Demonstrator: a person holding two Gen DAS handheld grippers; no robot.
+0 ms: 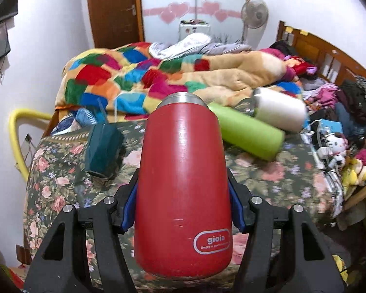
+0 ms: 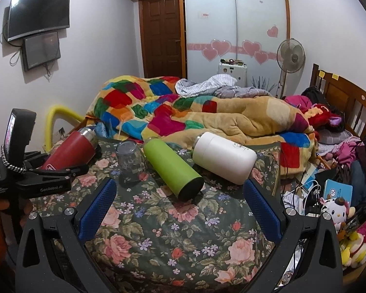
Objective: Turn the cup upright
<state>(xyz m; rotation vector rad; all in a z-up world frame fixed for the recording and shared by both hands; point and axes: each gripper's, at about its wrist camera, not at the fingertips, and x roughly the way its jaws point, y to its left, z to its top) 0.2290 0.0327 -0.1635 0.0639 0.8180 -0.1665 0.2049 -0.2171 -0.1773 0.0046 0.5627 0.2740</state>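
A red cup (image 1: 183, 185) with a steel rim and a white "gioia" label near its base is seen lifted off the floral bedspread (image 2: 183, 232) and tilted, its rim end raised and pointing away. It is clamped low on its body between the blue pads of the left gripper (image 1: 183, 210). Whether it is capped cannot be told.

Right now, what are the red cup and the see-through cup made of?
The red cup looks like metal with matte red paint: a bare silvery band rings its top, and its side shows a soft sheen. The see-through cup seems to be dark tinted glass or plastic; the floral cover shows through it, so I cannot tell which.
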